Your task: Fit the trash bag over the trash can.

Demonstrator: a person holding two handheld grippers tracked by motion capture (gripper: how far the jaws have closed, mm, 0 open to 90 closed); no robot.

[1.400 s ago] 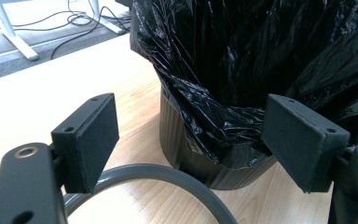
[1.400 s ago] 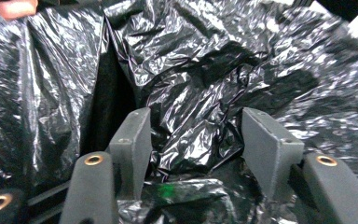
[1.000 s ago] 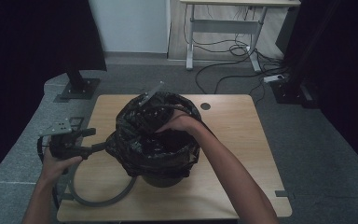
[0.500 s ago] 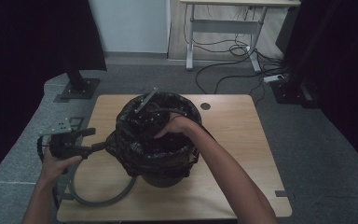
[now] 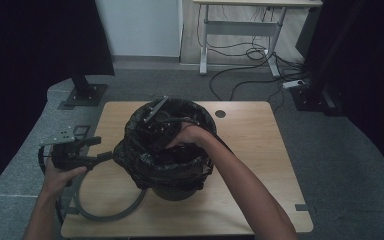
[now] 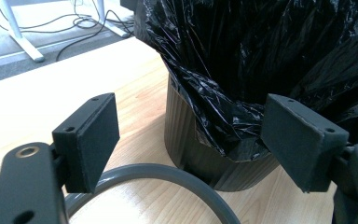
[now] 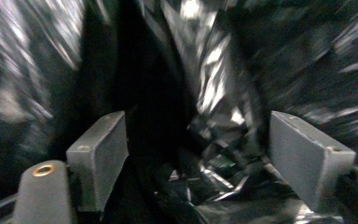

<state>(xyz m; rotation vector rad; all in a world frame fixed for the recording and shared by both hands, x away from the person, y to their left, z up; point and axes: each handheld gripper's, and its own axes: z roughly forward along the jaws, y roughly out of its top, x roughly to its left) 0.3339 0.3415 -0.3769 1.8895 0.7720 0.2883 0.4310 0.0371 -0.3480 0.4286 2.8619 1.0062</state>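
Observation:
A dark ribbed bin (image 5: 174, 190) stands mid-table, lined with a black plastic bag (image 5: 145, 159) whose edge drapes over the rim. My left gripper (image 5: 106, 157) is held at the bin's left side, open, and its jaws straddle a hanging fold of the bag (image 6: 242, 135) without closing on it. The bin's wall (image 6: 182, 122) shows just behind that fold. My right gripper (image 5: 160, 125) reaches down inside the bag from the far rim. It is open there (image 7: 198, 144), with crinkled black plastic (image 7: 214, 93) between and beyond its jaws.
A grey ring (image 5: 105, 214) lies flat on the wooden table (image 5: 260, 150) by the bin's front left, and it also passes under my left gripper (image 6: 168, 173). A cable hole (image 5: 220, 113) is in the table's far side. Desk legs and cables (image 5: 240, 55) sit beyond.
The right gripper has pushed deeper into the bag, and the bunched plastic has spread so the opening now shows. The left gripper has stayed nearly still by the bin's left side.

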